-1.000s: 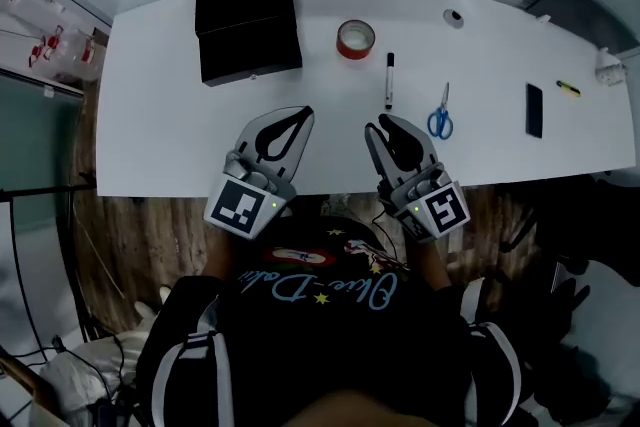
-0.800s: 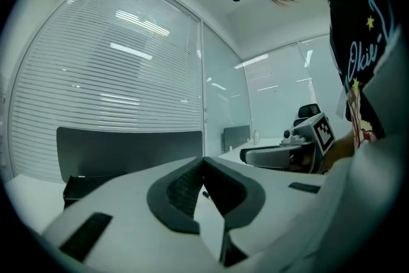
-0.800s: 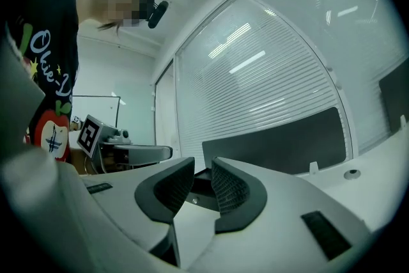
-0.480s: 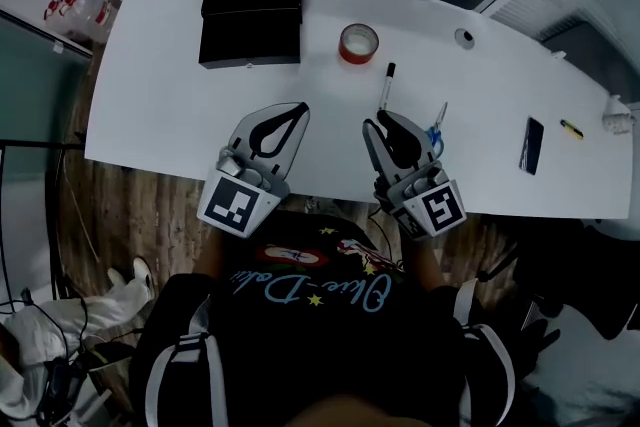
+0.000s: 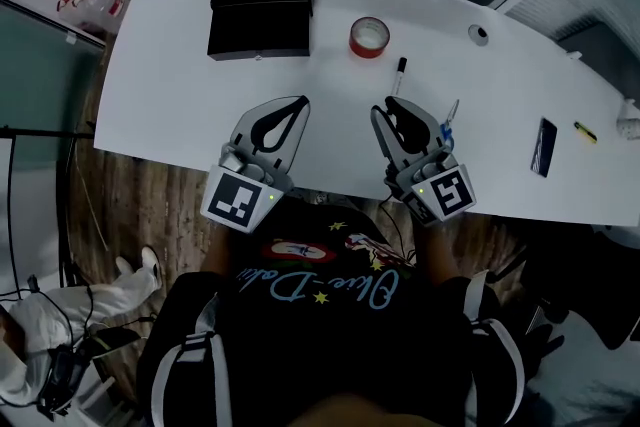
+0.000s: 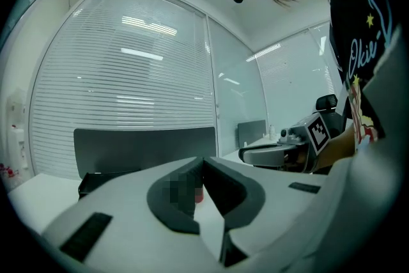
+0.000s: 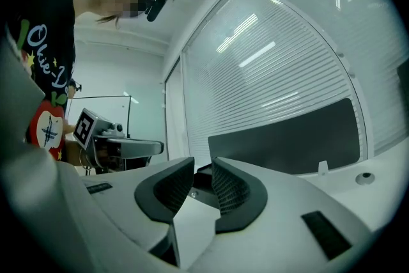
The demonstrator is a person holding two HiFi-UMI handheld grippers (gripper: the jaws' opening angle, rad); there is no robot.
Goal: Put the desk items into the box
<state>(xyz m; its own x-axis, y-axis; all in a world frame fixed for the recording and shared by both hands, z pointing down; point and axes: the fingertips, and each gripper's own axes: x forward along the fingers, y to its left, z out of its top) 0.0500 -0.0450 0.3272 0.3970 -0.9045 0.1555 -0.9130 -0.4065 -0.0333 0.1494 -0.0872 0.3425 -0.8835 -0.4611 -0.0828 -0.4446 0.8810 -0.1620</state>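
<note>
Marker [image 5: 399, 75]: likely light, rigid, slick, may roll; pinch mid-barrel. Right gripper [image 5: 392, 107] jaws apart, empty; left gripper [image 5: 300, 101] jaws together.

The shirt [image 5: 320, 285] bears cursive script (not legible).

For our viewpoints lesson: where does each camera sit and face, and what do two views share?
Head view: on the head, facing steeply down at the desk; torso, left claw, right claw show.
Left gripper view: on the left claw, facing blinds; own shut jaws.
Right gripper view: on the right claw, likewise; jaws apart.
Shared: black box.
</note>
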